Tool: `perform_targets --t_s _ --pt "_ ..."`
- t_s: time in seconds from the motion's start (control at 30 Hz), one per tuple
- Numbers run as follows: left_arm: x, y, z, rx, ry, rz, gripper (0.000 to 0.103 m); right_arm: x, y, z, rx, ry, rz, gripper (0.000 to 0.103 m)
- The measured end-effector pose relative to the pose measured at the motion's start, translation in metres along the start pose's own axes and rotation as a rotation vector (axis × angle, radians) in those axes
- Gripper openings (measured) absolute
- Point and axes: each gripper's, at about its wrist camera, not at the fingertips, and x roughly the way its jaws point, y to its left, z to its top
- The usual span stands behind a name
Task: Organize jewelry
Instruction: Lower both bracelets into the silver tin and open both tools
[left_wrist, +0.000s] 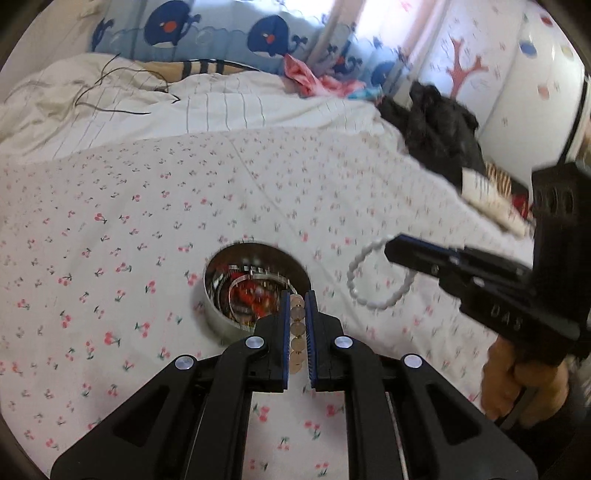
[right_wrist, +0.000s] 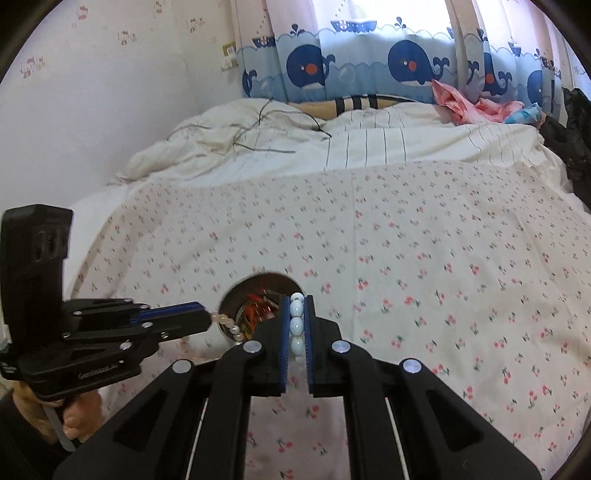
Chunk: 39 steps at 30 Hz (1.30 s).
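A round metal tin (left_wrist: 218, 317) with red and silver jewelry inside sits on the cherry-print sheet (left_wrist: 110, 240). My left gripper (left_wrist: 297, 301) is shut on a pale pink bead bracelet (left_wrist: 297, 332), held above the tin's near rim. My right gripper (left_wrist: 388, 251) enters from the right, shut on a white bead bracelet (left_wrist: 364, 291) whose loop hangs below its fingers. In the right wrist view, my right gripper (right_wrist: 296, 301) pinches the white beads (right_wrist: 296, 326) in front of the tin (right_wrist: 236, 295). My left gripper (right_wrist: 207, 319) comes in from the left with pink beads (right_wrist: 231, 326) trailing from its tip.
A rumpled white duvet (right_wrist: 295, 144) and whale-print curtains (right_wrist: 369, 66) lie at the back. Pink clothes (right_wrist: 465, 103) and a black garment (left_wrist: 439, 125) sit at the bed's right side. A comb-like item (left_wrist: 487, 199) lies near the right edge. A hand (left_wrist: 517, 384) holds each gripper.
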Motion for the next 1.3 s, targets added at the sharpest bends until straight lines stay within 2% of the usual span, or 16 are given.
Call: perform_targets --t_s 0.17,0.53,0.6,0.73,0.77,0.87,0.93,1.07,1.13,1.23,1.3 --pt "0.005 0.009 0.011 -0.059 -0.026 -0.028 0.007 0.003 0.002 0.012 0.028 -0.034 0.043 0.008" --pt "0.031 0.014 0.020 -0.113 -0.029 -0.056 0.007 0.014 0.007 0.022 0.069 -0.042 0.094 0.008" --pt "0.042 0.019 0.020 -0.136 -0.006 -0.034 0.007 0.019 0.008 0.022 0.070 -0.032 0.097 0.008" --pt "0.059 0.029 0.018 -0.133 0.061 0.132 0.008 0.028 0.012 0.023 0.069 -0.017 0.109 0.008" --pt "0.060 0.031 0.018 -0.134 0.066 0.145 0.009 0.032 0.013 0.023 0.070 -0.012 0.117 0.008" --pt "0.058 0.036 0.020 -0.137 0.065 0.172 0.016 0.042 0.015 0.024 0.075 0.004 0.136 0.008" --pt "0.056 0.038 0.022 -0.131 0.059 0.193 0.025 0.048 0.016 0.024 0.083 0.018 0.150 0.008" --pt "0.048 0.043 0.021 -0.120 0.048 0.246 0.037 0.064 0.013 0.021 0.121 0.059 0.196 0.008" --pt "0.045 0.045 0.021 -0.120 0.040 0.278 0.049 0.072 0.011 0.019 0.148 0.079 0.220 0.008" --pt "0.040 0.047 0.023 -0.121 0.022 0.320 0.063 0.081 0.007 0.015 0.186 0.100 0.248 0.008" --pt "0.038 0.049 0.023 -0.125 0.021 0.331 0.066 0.086 0.006 0.013 0.196 0.111 0.245 0.008"
